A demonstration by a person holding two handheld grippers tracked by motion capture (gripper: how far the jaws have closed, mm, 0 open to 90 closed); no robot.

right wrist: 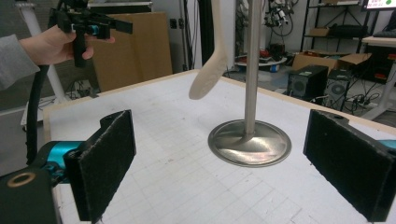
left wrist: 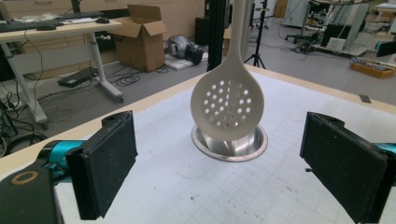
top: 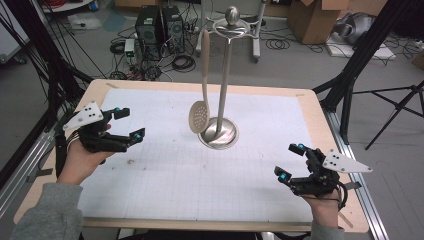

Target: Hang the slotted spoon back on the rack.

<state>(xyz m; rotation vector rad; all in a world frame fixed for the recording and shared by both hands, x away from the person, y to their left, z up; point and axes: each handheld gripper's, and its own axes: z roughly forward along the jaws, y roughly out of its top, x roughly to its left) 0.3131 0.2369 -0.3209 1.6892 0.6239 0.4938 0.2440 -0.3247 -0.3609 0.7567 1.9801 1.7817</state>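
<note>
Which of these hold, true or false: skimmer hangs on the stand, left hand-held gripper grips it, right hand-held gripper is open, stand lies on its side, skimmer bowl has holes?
1. The slotted skimmer hangs from the metal stand. True.
2. The left hand-held gripper grips the skimmer. False: its jaws stand open with nothing between them, apart from the skimmer.
3. The right hand-held gripper is open. True: nothing sits between its jaws.
4. The stand lies on its side. False: it stands upright on its round base on the table.
5. The skimmer's bowl is perforated. True, as the left gripper view shows.
</note>
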